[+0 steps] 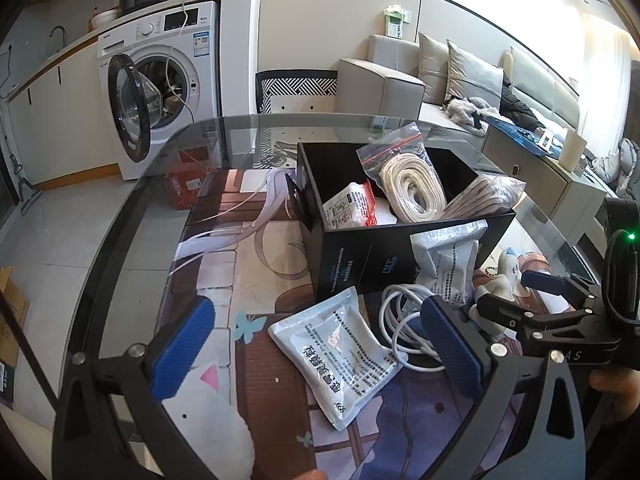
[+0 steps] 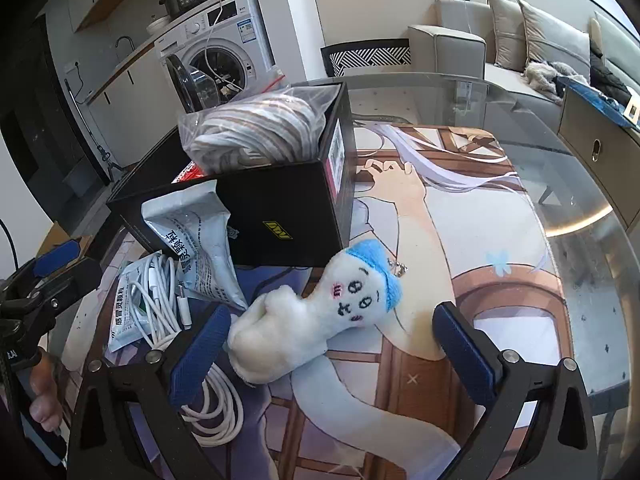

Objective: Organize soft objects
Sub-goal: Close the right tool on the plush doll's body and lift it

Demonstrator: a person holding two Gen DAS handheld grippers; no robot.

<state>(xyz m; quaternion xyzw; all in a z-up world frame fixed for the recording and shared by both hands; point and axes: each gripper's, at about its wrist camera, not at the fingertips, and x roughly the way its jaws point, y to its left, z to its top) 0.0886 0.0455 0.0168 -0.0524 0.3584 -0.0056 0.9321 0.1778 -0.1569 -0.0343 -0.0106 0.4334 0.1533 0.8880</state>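
A black box (image 1: pixel 360 256) (image 2: pixel 280 204) on the printed mat holds a bagged white cord (image 1: pixel 408 188), a bagged striped bundle (image 2: pixel 256 132) and a white-red packet (image 1: pixel 352 204). In front lie a flat silver pouch (image 1: pixel 340 352), a second pouch leaning on the box (image 1: pixel 448 260) (image 2: pixel 200 248), a coiled white cable (image 1: pixel 404 328) (image 2: pixel 160 304) and a white plush toy with blue hair (image 2: pixel 320 312). My left gripper (image 1: pixel 316 344) is open over the flat pouch. My right gripper (image 2: pixel 332 344) is open around the plush toy, which lies between its pads.
The mat (image 1: pixel 256 264) covers a round glass table (image 2: pixel 580 184). A washing machine with its door open (image 1: pixel 160 92) stands behind on the left, a sofa with cushions (image 1: pixel 460 80) on the right. A red box (image 1: pixel 188 180) shows under the glass.
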